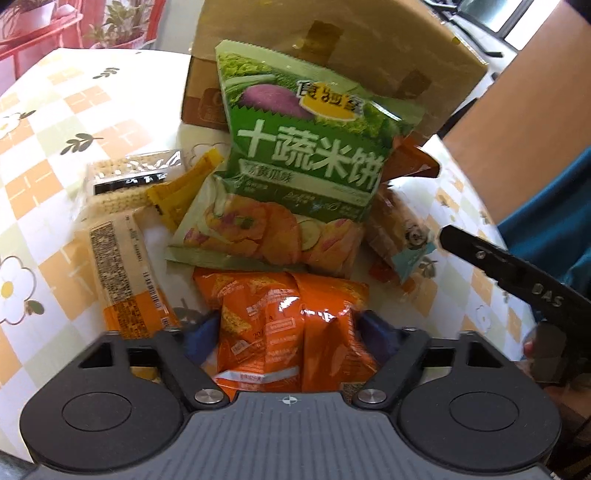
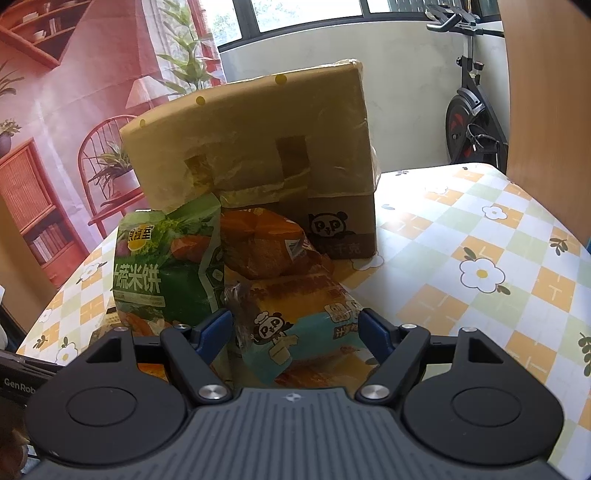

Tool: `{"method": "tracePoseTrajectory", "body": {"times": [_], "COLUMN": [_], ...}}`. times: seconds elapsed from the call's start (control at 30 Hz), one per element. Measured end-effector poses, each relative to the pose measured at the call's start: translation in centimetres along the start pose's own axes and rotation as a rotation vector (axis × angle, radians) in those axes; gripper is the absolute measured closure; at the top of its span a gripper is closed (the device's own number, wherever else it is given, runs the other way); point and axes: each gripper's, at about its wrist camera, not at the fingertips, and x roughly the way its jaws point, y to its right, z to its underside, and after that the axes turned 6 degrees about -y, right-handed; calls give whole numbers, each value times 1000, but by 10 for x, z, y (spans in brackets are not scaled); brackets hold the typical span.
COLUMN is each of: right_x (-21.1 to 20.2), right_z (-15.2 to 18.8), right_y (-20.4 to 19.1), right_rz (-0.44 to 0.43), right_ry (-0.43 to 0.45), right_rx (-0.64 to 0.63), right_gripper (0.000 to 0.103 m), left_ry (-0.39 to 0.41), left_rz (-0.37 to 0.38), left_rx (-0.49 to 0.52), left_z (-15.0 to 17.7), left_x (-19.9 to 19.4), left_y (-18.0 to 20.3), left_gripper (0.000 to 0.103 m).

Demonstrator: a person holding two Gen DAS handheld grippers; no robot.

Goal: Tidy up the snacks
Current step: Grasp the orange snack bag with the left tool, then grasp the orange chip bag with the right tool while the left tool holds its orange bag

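On the checked tablecloth (image 2: pixel 461 229), near a cardboard box (image 2: pixel 258 147): left gripper (image 1: pixel 288 325) pinches an orange snack bag (image 1: pixel 280 332); right gripper (image 2: pixel 295 325), fingers spread, straddles a panda-print packet (image 2: pixel 295 325) without clamping; green rice-cracker bag (image 1: pixel 299 166) lies between.

Exercise bike (image 2: pixel 467 107) beyond floral checked tablecloth (image 2: pixel 480 236); potted plants (image 1: pixel 118 22).

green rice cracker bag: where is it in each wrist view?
Left wrist: green rice cracker bag at centre, leaning toward the cardboard box, above the orange packet.
Right wrist: same bag left of centre, below the box's left corner.
Shared landmark: the cardboard box behind it.
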Motion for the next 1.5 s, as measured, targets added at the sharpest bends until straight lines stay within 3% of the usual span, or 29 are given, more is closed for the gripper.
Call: {"method": "tracePoseTrajectory", "body": {"times": [0.37, 0.7, 0.87, 1.2, 1.5], "right_x": [3, 5, 5, 13, 45], "right_z": [-1, -2, -5, -19, -42], "right_y": [4, 4, 3, -1, -8], "right_rz": [3, 3, 9, 47, 55], "right_ry": [-1, -14, -6, 18, 10], "right_rx": [9, 17, 4, -75, -193], "right_gripper": [25, 25, 25, 25, 25], "left_ry": [45, 175, 250, 305, 328], "left_rz": [29, 75, 70, 32, -3], "left_rx": [25, 39, 40, -7, -36], "left_z": [-1, -13, -21, -27, -36], "left_x": [-25, -70, -87, -97, -97], "left_y": [0, 1, 5, -8, -21], "left_gripper": [30, 30, 30, 30, 30]}}
